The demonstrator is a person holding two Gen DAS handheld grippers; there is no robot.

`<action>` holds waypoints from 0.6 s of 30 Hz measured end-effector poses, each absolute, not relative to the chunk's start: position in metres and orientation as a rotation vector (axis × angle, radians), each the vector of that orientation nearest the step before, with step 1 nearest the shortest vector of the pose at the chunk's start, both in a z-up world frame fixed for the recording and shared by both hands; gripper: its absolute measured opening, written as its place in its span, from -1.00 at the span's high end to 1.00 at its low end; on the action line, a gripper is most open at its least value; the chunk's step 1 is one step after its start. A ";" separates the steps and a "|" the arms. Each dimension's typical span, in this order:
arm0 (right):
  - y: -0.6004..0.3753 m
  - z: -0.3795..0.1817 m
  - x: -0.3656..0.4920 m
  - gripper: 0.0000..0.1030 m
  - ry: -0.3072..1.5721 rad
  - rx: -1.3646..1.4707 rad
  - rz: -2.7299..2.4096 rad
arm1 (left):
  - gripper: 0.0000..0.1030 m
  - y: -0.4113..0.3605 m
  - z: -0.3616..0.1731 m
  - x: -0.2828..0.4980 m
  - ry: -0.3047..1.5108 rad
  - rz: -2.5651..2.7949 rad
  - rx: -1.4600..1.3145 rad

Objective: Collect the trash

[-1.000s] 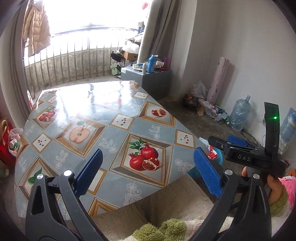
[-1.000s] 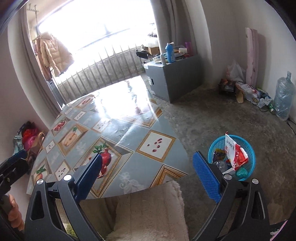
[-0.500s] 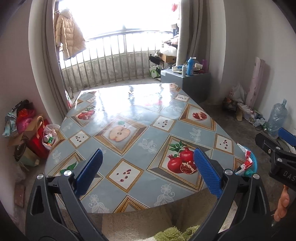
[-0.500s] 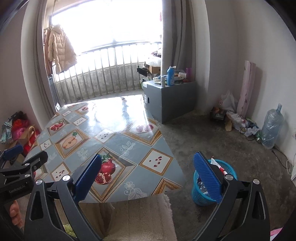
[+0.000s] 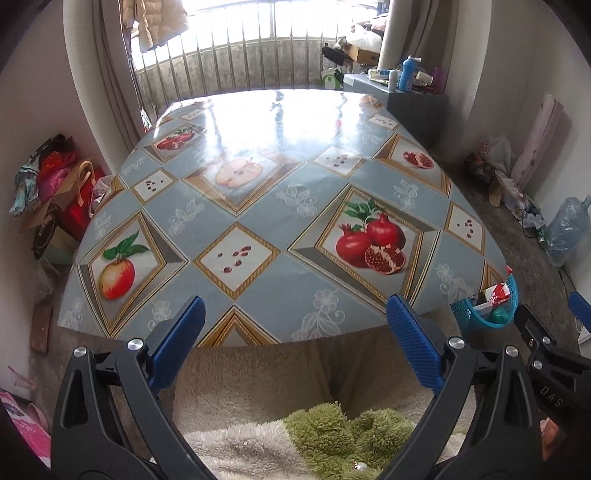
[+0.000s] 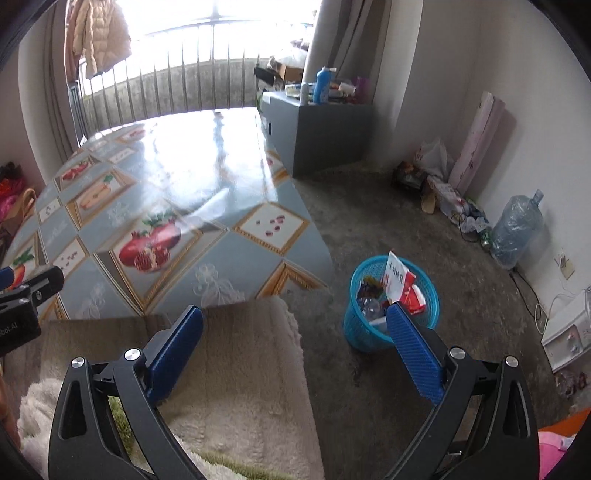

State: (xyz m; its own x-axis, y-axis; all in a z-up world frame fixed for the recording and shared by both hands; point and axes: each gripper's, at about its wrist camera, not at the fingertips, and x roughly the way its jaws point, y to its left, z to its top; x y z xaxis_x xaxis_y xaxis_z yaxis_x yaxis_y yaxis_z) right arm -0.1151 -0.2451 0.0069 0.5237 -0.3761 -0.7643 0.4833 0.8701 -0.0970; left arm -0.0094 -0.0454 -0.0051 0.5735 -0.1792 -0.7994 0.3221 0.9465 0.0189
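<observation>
Plainly, both grippers' ribbed blue fingers (image 5: 413, 347) gape empty beside the round mesh basket (image 6: 360, 334)

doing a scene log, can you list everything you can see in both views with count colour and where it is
table: one, blue-grey fruit-print cloth, centre
trash basket: one, blue mesh, on the floor right of the table, holding trash
red and white wrapper: one, standing up in the basket
water jug: one, clear blue, by the right wall
cabinet: one, grey, beyond the table
blue bottle: one, on the cabinet
jacket: one, beige, hanging by the window
bags: several, red and mixed, floor left of the table
fleece blanket: one, beige, nearest the cameras
left gripper: one, black with blue pads, open, empty
right gripper: one, same, open, empty
</observation>
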 end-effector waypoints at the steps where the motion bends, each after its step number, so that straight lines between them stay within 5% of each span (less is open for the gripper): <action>1: -0.244 0.002 -0.117 -0.88 0.901 0.134 -0.515 | -0.83 -0.044 -0.008 -0.010 0.924 -0.280 0.175; 18: -0.249 -0.008 -0.119 -0.88 0.968 0.150 -0.543 | -0.83 -0.044 -0.013 -0.002 0.969 -0.221 0.210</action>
